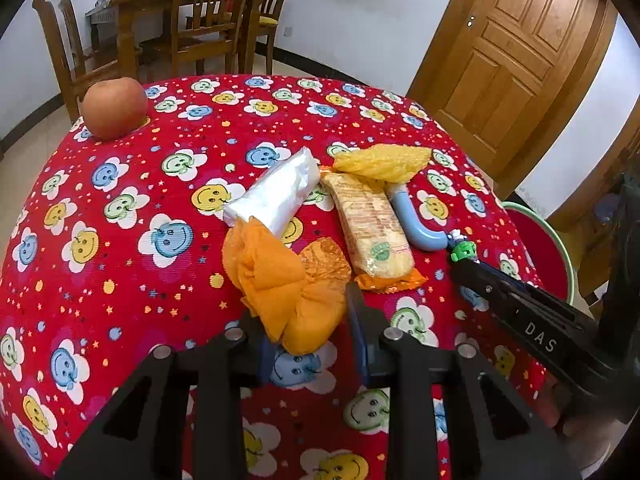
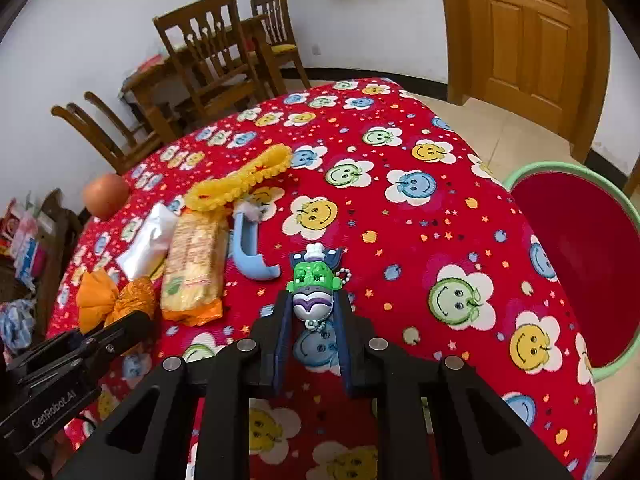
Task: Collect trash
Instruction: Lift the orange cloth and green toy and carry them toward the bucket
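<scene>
Room: white walls, a wooden door [image 2: 524, 40] beyond the table's far right, wooden chairs [image 2: 208, 56] and a second table at the back.
Surface: a round table under a red cloth [image 2: 400, 216] printed with smiling flowers; its edge curves away on all sides.
Hidden or unclear: the printing on the biscuit packet [image 1: 370, 224] is too blurred to read. The basin is cut by the frame edge in both views. At the far left edge of the right wrist view lies a clutter of bags I cannot make out.
Left gripper [image 1: 308, 320]: pressed together on an orange crumpled wrapper [image 1: 284, 280]; the wad bulges out ahead of the pads.
Right gripper [image 2: 312, 304]: pinching a small green and silver toy figure [image 2: 314, 286], which seems to rest on the cloth; whether it is lifted at all is hard to tell.
Trash ahead of the left gripper: a white wrapper [image 1: 276, 192] just beyond the orange wad, the biscuit packet just to its right, and a yellow ruffled piece [image 1: 380, 164] at the packet's far end.
Blue curved piece [image 2: 248, 252]: just ahead and left of the right gripper, beside the packet.
Apple [image 1: 114, 108]: far left of both grippers, near the table's edge, well apart from the trash.
Basin [image 2: 576, 264]: red inside with a pale green rim, below the table's edge to the right of the right gripper.
Open room: bare cloth to the right of the right gripper as far as the edge above the basin, and to the left of the left gripper.
</scene>
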`<move>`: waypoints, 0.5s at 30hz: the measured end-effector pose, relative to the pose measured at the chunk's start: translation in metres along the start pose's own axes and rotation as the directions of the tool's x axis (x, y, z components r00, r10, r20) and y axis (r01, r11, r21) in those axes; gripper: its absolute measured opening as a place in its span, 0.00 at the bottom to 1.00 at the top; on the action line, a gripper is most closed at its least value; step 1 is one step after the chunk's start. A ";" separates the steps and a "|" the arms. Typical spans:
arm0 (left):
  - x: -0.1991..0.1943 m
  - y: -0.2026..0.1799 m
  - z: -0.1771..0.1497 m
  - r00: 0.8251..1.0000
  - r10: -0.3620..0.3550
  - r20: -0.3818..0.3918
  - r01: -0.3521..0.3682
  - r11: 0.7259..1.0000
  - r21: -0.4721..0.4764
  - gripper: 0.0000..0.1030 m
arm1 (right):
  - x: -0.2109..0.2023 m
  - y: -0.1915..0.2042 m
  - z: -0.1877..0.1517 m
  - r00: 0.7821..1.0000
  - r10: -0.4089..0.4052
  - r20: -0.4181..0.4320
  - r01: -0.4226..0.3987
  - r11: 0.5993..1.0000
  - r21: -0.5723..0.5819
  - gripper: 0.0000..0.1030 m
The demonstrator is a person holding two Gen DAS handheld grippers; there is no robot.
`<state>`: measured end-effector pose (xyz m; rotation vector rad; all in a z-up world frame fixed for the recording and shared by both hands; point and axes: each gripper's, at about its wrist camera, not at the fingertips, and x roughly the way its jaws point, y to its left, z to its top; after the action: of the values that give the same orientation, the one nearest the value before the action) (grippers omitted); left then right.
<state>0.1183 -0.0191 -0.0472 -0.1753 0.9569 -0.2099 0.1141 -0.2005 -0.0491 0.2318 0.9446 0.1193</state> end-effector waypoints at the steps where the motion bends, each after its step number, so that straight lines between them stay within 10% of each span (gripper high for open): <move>1: -0.003 0.000 0.000 1.000 -0.003 0.004 0.003 1.000 -0.001 0.30 | -0.003 0.000 -0.001 1.000 0.008 0.006 -0.008 1.000 0.003 0.19; 15: -0.037 -0.030 0.001 0.996 -0.070 0.058 0.067 0.997 0.042 0.30 | -0.071 -0.024 -0.009 0.988 0.066 0.139 -0.075 0.995 0.065 0.19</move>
<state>0.0955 -0.0389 -0.0098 -0.1772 0.8880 -0.2852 0.0655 -0.2366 -0.0044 0.3341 0.8047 0.1340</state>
